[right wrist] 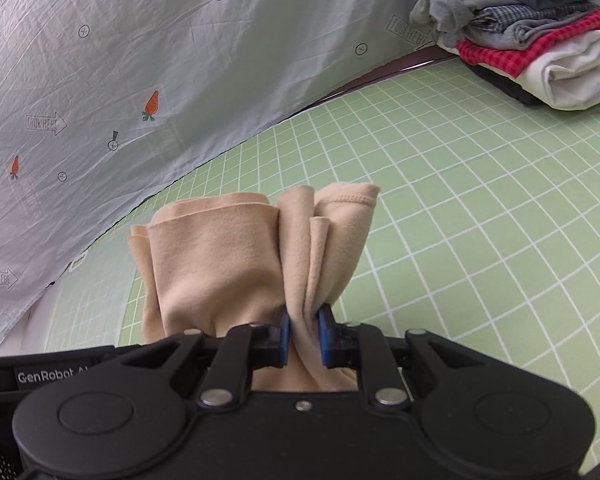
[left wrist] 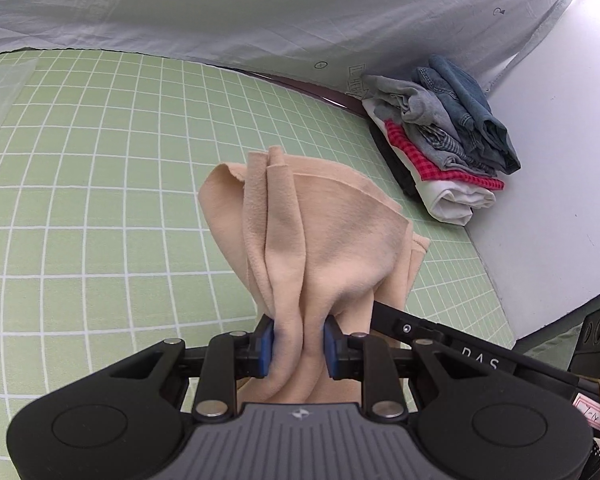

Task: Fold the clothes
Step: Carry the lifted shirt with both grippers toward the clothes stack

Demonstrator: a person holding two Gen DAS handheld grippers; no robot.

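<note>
A beige garment [left wrist: 312, 236] hangs bunched above the green grid mat [left wrist: 100, 200]. My left gripper [left wrist: 298, 344] is shut on a gathered fold of it, blue pads pressed on either side. In the right wrist view the same beige garment [right wrist: 228, 260] droops in folds over the green grid mat [right wrist: 460, 208], with a stitched hem at its top right. My right gripper [right wrist: 303, 338] is shut on another pinch of the cloth. The right gripper's black body [left wrist: 460, 344] shows close beside the left one.
A stack of folded clothes [left wrist: 440, 140] (denim, grey, red check, white, black) sits at the mat's far right corner, also seen as the folded stack [right wrist: 532, 40]. A pale printed sheet [right wrist: 120, 80] hangs behind the mat. A white table surface [left wrist: 552, 200] lies right of the mat.
</note>
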